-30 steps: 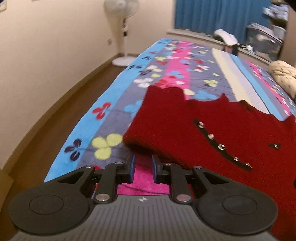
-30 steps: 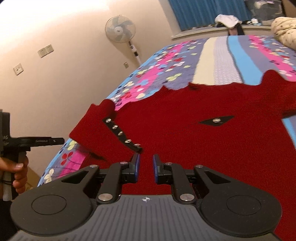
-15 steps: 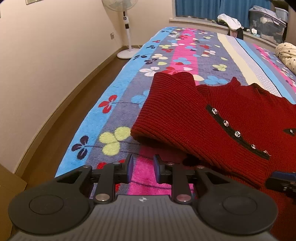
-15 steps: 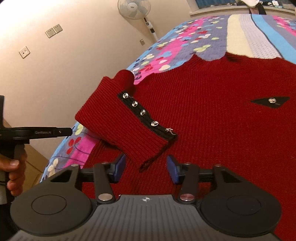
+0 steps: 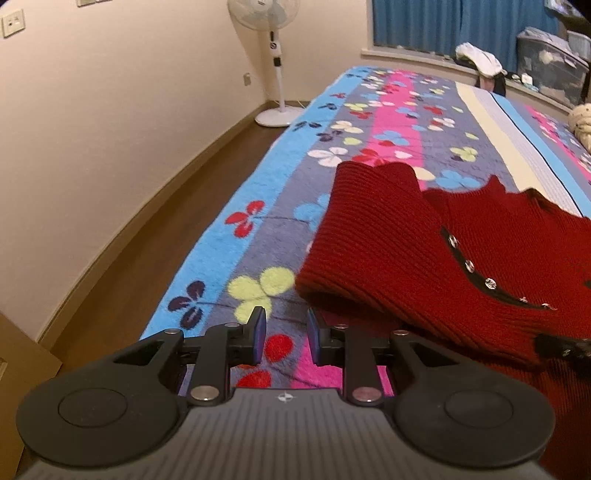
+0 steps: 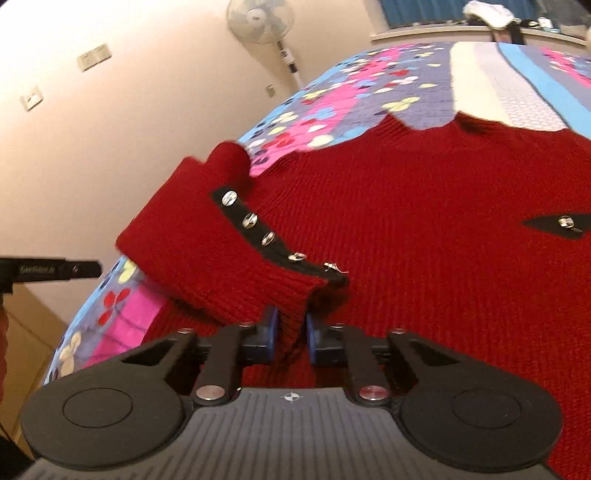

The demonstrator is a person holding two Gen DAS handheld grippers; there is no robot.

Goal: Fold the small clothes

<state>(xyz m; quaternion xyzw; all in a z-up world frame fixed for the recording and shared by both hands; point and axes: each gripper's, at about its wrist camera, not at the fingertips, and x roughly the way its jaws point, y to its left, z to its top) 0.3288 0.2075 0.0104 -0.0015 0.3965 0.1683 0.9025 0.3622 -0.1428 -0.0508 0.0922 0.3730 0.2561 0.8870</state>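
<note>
A red knit sweater (image 6: pixel 424 221) lies spread on the flowered bedspread (image 5: pixel 258 221). Its left sleeve (image 6: pixel 207 240), with a black strip of silver studs, is folded inward over the body. My right gripper (image 6: pixel 291 328) is closing, and the sleeve's cuff edge is pinched between its blue pads. In the left wrist view the folded sleeve (image 5: pixel 369 240) lies just right of and beyond my left gripper (image 5: pixel 286 332). That gripper hangs over bare bedspread near the bed's left edge, its jaws slightly apart with nothing between them.
The bed's left edge drops to a wooden floor (image 5: pixel 147 240) along a cream wall. A white standing fan (image 5: pixel 275 62) is at the far corner. Blue curtains (image 5: pixel 443 22) and clutter line the sill beyond. A cardboard box (image 6: pixel 26 350) sits at lower left.
The right jaws spread wide around the sleeve cuff, then closed onto it as the gripper dropped lower. The left gripper slid left off the sweater and its jaws parted slightly.
</note>
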